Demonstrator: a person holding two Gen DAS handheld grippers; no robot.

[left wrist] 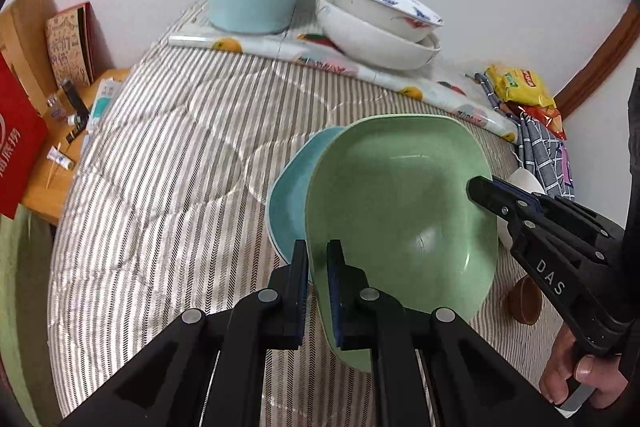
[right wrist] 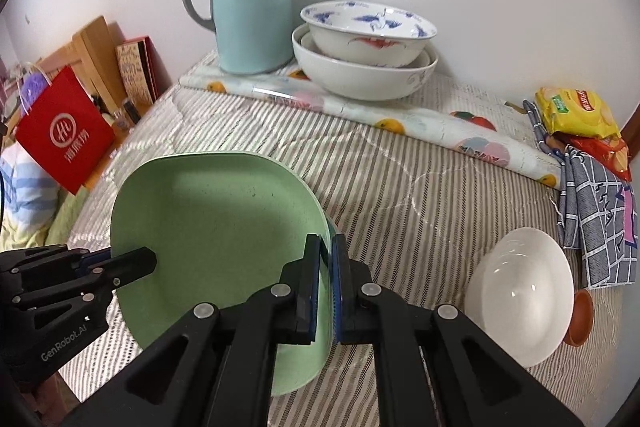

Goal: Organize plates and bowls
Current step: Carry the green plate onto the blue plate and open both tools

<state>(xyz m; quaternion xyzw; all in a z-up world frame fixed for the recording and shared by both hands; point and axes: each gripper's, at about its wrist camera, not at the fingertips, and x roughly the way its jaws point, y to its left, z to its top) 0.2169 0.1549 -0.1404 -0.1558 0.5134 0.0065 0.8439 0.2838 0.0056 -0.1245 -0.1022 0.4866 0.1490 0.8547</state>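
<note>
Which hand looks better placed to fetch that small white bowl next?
The right, probably. Both tongs, left and right, are shut on the green plate, but the small white bowl lies on the striped cover just beside the right tongs, opposite the left.

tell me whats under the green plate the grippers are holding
A blue plate sits directly beneath the green plate, its rim showing along one side. Most of it is covered, as is the striped cloth below.

Soft even light, sharp, fisheye-warped dark edges
</note>
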